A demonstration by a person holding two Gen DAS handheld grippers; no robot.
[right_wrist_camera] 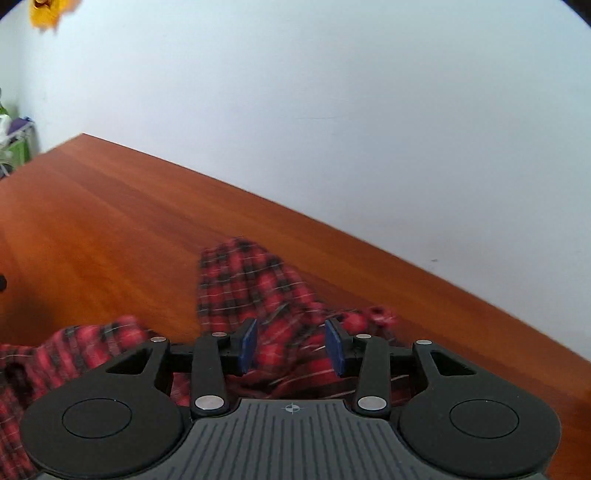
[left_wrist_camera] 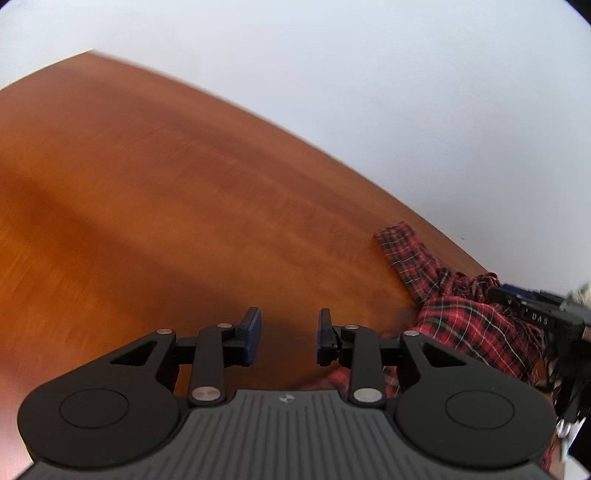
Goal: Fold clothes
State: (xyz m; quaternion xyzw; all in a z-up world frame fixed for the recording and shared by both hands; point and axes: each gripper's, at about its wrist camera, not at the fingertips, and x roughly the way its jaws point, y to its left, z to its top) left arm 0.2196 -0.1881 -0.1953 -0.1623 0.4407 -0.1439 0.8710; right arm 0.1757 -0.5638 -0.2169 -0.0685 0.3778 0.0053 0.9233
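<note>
A red and black plaid shirt [right_wrist_camera: 251, 280] lies crumpled on the brown wooden table [right_wrist_camera: 110, 221]. My right gripper [right_wrist_camera: 291, 345] hovers just above it, open. Cloth shows in the gap between its blue pads [right_wrist_camera: 248, 345], but the pads do not press on it. A sleeve reaches away toward the table's far edge. In the left wrist view the same shirt [left_wrist_camera: 461, 317] sits at the right. My left gripper [left_wrist_camera: 290, 338] is open over bare table [left_wrist_camera: 147, 184] to the left of the shirt, with nothing between its fingers. The right gripper's black body [left_wrist_camera: 535, 317] rests over the shirt's far side.
A white wall [right_wrist_camera: 332, 92] stands right behind the table's far edge. A yellow object [right_wrist_camera: 46, 13] hangs at the top left. Green and purple items [right_wrist_camera: 14, 144] sit past the table's left corner. Bare wood stretches left of the shirt.
</note>
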